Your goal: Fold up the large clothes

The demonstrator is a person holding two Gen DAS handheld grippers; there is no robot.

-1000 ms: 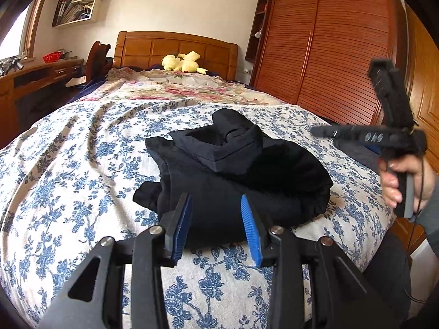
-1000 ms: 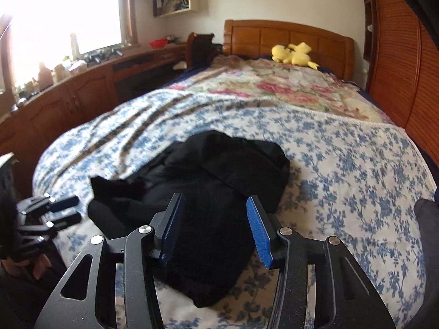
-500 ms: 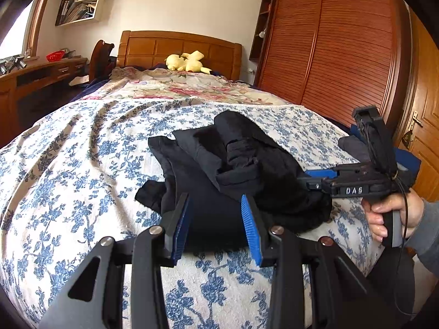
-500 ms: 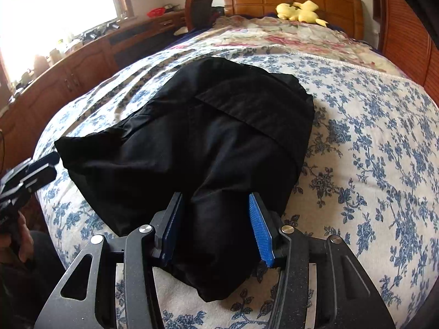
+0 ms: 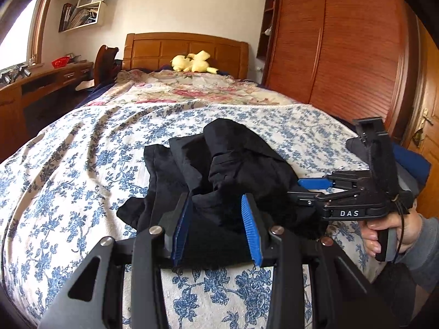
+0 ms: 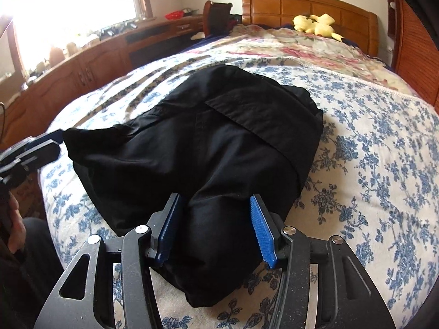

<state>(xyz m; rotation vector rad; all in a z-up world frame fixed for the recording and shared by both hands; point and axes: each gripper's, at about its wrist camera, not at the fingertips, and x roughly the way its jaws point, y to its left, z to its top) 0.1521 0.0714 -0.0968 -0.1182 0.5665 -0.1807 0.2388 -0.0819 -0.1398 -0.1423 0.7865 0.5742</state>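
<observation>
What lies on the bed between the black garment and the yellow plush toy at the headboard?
Only bedding: past the black garment comes blue-flowered cover, then a pink-flowered quilt reaching the yellow plush toy. The right wrist view shows it best.

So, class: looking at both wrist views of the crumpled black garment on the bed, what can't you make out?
- Crumpled black garment: its type; folds hide the shape in both views.
- Right gripper: lower fingertip, left wrist view, sunk in cloth.
- Left gripper: body, right wrist view, cut by frame edge.
</observation>
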